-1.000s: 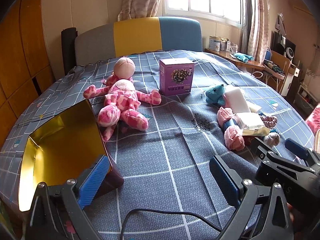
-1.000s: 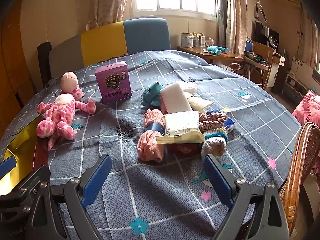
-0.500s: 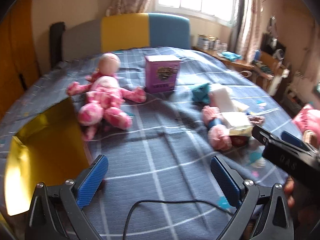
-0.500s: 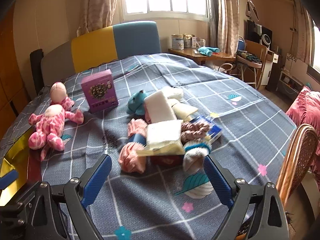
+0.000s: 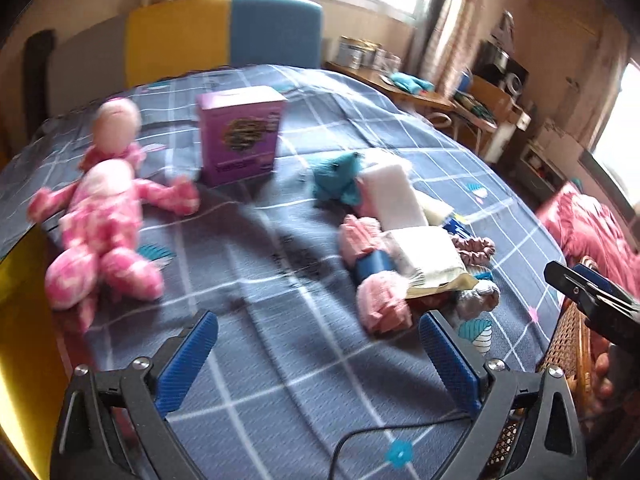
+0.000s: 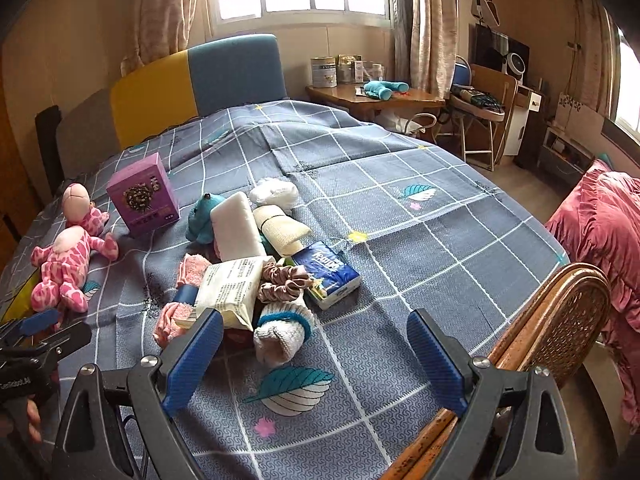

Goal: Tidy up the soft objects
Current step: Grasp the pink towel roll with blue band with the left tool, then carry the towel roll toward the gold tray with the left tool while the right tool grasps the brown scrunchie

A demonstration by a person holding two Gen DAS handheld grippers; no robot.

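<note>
I am holding the left gripper (image 5: 318,354) over the blue checked bedspread (image 5: 280,360), its blue-padded jaws apart, closing slightly, with nothing between them. The right gripper (image 6: 316,354) is also standing wide and empty. The heap of soft things (image 6: 256,264) is lying just ahead of the right gripper's left finger (image 6: 194,354), so that hand is nearer; from the left gripper it is sitting ahead and to the right. Nearest is a rolled white sock with a teal cuff (image 6: 282,330), beside a white tissue pack (image 6: 230,290) and pink fluffy socks (image 5: 382,302). A pink spotted plush doll (image 5: 100,224) is lying apart, ahead of the left gripper's left finger (image 5: 186,364).
</note>
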